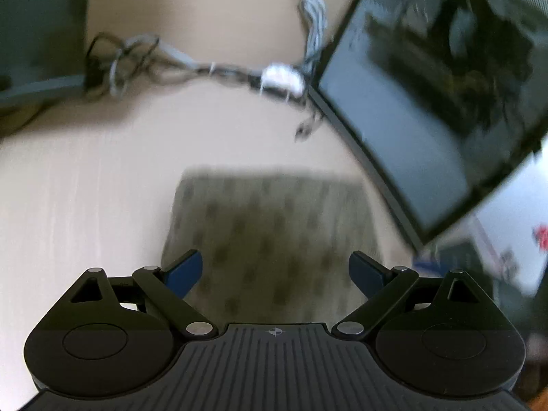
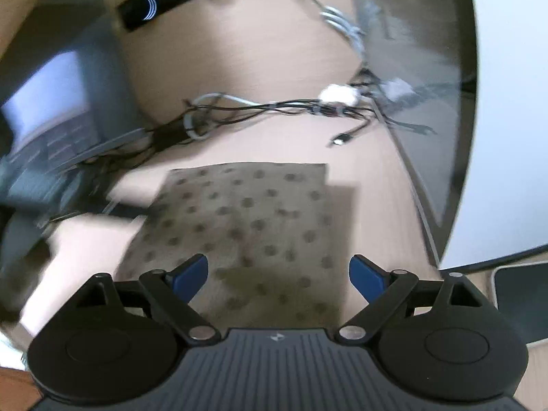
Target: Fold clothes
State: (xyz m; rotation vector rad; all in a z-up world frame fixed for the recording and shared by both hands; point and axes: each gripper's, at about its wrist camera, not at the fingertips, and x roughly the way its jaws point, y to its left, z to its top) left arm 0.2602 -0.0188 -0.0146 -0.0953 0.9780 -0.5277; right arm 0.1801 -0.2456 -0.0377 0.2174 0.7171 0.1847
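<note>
Spotted cloth [image 2: 246, 233] lay flat on pale wooden desk [image 2: 274, 51], already folded to a neat rectangle; landmark for all below. Left gripper [image 1: 275, 275] hung over near edge of cloth, blue pads spread wide, nothing between them but fabric beneath, untouched; right gripper [image 2: 278, 275] likewise over near edge, jaws wide, empty, pads clear of fabric. Judged light, soft and limp; likely to sag and slide on smooth desk if lifted at one point only; no risk of breakage; layers may slip apart unless pinched together. Best hold judged at two near corners or along near edge, one gripper each, pinching all layers at once. Tangle of cables [image 2: 239, 109] lay beyond far edge of cloth, with white adapter [image 2: 337, 96] further to far right; loose plug [image 2: 339, 140] just off far right corner, could snag on a drag. Dark monitor [image 1: 428, 102] stood right of cloth; laptop [image 2: 51, 120] left of it. Both views smeared by motion blur; layer count of cloth not readable; near edge hidden under gripper bodies; dark strip under right side of cloth could be shadow or lower layer, could not tell; person's hands out of view.
</note>
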